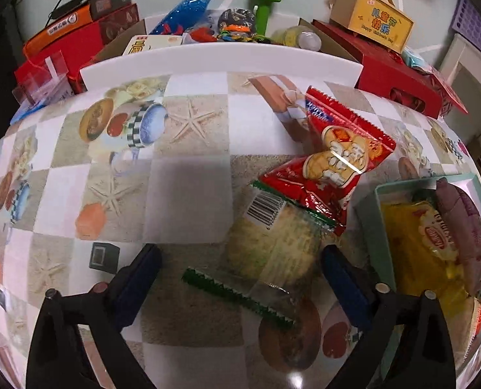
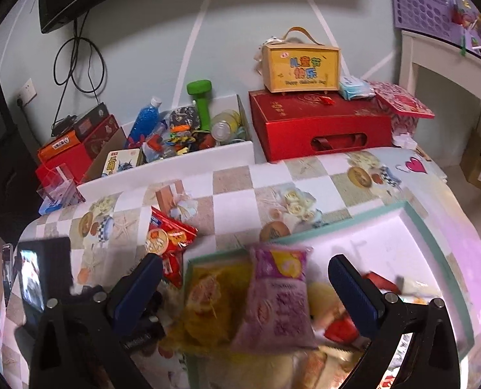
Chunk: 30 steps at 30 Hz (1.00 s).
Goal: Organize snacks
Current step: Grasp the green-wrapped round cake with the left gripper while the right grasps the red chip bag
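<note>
A clear green-edged packet with a round rice cracker lies on the patterned tablecloth between the open jaws of my left gripper. A red snack packet lies partly over its far end; it also shows in the right wrist view. A mint-rimmed tray at the right holds a yellow packet and a purple packet. My right gripper is open above that tray, over the purple packet and yellow packet. More snacks lie blurred in the tray.
Behind the table stand a cardboard box of bottles and toys with a green dumbbell, red gift boxes, and a yellow carry box. A white shelf is at the right.
</note>
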Tool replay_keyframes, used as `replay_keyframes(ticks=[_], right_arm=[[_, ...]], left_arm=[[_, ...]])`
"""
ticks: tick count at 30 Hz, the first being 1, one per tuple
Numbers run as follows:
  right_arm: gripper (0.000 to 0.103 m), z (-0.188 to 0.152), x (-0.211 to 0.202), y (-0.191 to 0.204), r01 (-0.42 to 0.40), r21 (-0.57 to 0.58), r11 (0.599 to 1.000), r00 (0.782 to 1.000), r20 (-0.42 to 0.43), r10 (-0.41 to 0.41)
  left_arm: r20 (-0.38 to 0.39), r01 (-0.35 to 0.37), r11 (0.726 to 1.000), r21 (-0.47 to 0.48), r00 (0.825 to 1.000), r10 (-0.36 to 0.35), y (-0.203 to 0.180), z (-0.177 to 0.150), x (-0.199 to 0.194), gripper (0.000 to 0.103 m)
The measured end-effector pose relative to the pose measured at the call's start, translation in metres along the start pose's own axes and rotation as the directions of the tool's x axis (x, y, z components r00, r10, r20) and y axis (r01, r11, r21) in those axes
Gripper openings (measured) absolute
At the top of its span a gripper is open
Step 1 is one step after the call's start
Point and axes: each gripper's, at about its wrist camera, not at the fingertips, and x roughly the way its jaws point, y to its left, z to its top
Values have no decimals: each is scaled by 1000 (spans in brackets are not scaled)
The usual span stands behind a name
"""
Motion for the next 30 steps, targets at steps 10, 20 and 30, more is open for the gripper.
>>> replay_keyframes(ticks=[10, 20, 30], right_arm=[[103, 8, 27, 26, -83, -7, 996, 996, -32, 83], [103, 15, 61, 73, -98, -94, 991, 992, -82, 91], [94, 8, 99, 83, -45, -117, 992, 986, -163, 25]], left_arm=[[49, -48, 998, -30, 998, 49, 32, -5, -7, 77], [51, -102, 986, -134, 993, 109, 81, -7, -13, 72], [53, -104, 980, -172, 992, 114, 98, -9, -16, 72]])
